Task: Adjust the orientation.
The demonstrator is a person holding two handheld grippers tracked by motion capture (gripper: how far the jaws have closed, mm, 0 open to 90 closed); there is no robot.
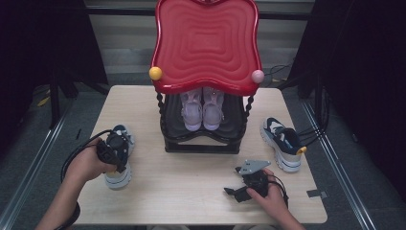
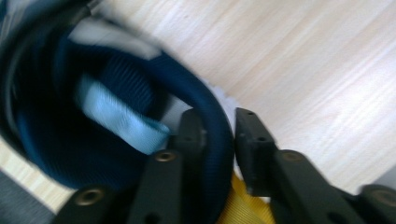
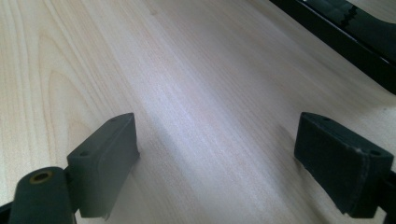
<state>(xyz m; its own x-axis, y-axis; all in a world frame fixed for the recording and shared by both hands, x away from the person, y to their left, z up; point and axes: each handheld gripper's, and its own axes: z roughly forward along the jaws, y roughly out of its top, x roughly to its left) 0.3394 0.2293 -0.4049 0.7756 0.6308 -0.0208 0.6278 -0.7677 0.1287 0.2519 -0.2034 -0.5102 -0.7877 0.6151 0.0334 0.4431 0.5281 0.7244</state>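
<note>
A: In the high view, where does the left gripper sit?

B: At the near left of the table, right on top of the left sneaker, a blue and white shoe with its toe pointing far. The person's left hand holds the gripper over the heel end.

A: And the other side?

B: The right gripper rests low over bare wood at the near right, held in the right hand. A second sneaker lies at the far right, well apart from it. Between the two, a black shoe rack with a red top holds a pair of pink shoes on its lower shelf.

A: What does the left gripper view show?

B: The jaws are clamped on the sneaker's dark blue collar (one inside the shoe, one outside), with a pale blue tab inside and a yellow patch below. It is blurred.

A: And the right gripper view?

B: Jaws wide apart over bare tabletop, nothing between them; the rack's black base crosses the far right corner.
</note>
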